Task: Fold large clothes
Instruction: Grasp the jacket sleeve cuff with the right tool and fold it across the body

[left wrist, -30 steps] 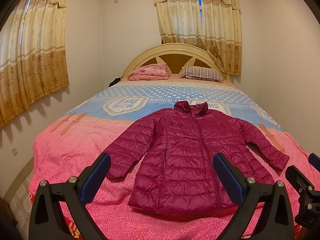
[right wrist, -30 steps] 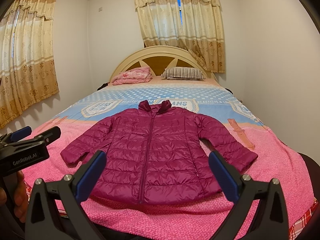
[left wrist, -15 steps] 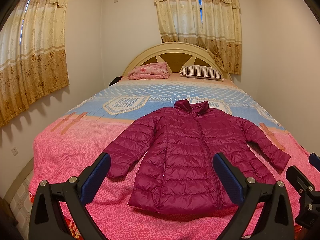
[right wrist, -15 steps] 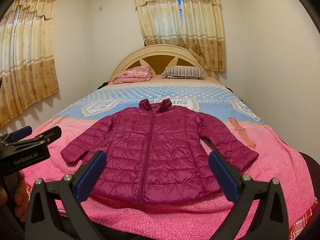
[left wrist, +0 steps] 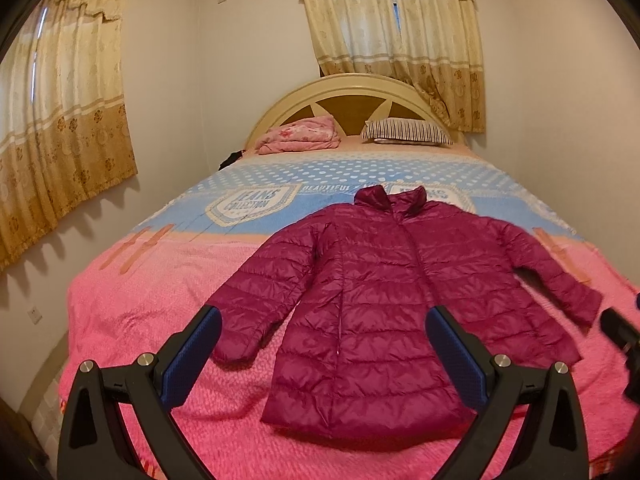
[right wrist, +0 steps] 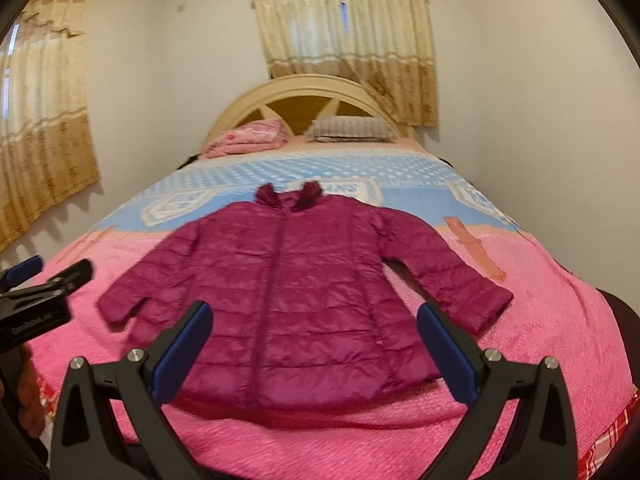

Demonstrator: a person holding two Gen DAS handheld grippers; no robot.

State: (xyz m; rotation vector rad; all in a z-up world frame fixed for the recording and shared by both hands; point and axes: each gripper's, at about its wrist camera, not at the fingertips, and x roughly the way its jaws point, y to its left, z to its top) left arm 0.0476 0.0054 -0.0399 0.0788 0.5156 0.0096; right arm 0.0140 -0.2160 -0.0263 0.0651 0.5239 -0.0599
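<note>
A magenta quilted puffer jacket lies flat, front up and zipped, on the pink bedspread, collar toward the headboard and both sleeves spread out. It also shows in the right wrist view. My left gripper is open and empty, held above the foot of the bed before the jacket's left half. My right gripper is open and empty before the jacket's hem. The left gripper's body shows at the left edge of the right wrist view.
The bed has a pink and blue cover, a folded pink blanket and a striped pillow by the curved headboard. Curtained windows are on the left wall and behind the headboard. A white wall runs close along the bed's right side.
Both grippers have moved forward and slightly up toward the bed; the jacket now looks larger and nearer. The right wrist view is motion-blurred. The jacket has not moved.
</note>
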